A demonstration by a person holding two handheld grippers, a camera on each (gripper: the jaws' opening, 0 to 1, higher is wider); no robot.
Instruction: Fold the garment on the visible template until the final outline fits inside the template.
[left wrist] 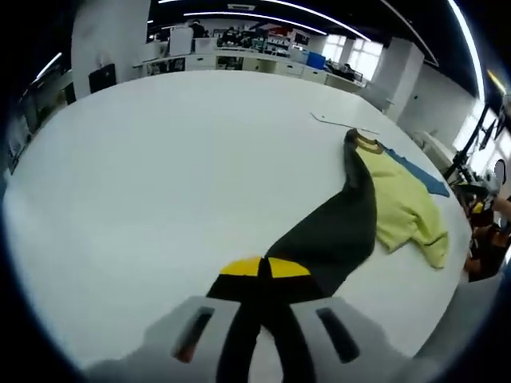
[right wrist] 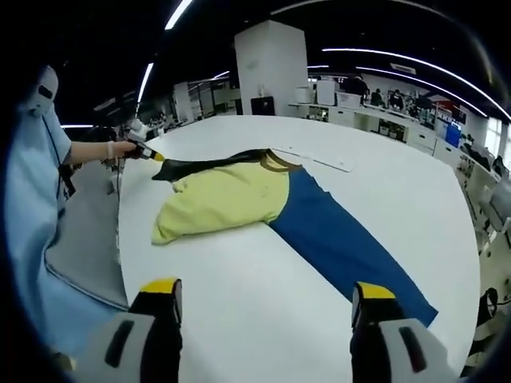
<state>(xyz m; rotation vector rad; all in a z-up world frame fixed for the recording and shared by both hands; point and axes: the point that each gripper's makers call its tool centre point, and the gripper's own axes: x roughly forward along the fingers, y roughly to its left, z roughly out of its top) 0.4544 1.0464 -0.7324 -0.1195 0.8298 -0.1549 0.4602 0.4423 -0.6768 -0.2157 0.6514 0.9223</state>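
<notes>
A garment lies on the white table [left wrist: 160,159]: yellow body [left wrist: 403,199], black sleeve [left wrist: 335,223], blue sleeve [left wrist: 419,174]. My left gripper [left wrist: 263,267] is shut on the end of the black sleeve, which stretches from the collar to the jaws. In the right gripper view the yellow body [right wrist: 223,199] is bunched, the blue sleeve [right wrist: 343,239] runs flat toward me, and the black sleeve [right wrist: 215,163] is pulled out to the left gripper [right wrist: 152,155]. My right gripper [right wrist: 267,291] is open above bare table, short of the garment. A thin pale template edge [right wrist: 319,161] lies beyond the collar.
A person in a light blue top [right wrist: 40,159] stands at the table's left edge, with grey floor [right wrist: 88,231] below. Behind are a white pillar [right wrist: 271,64] and office desks [left wrist: 239,60]. The table edge curves close past the garment [left wrist: 455,263].
</notes>
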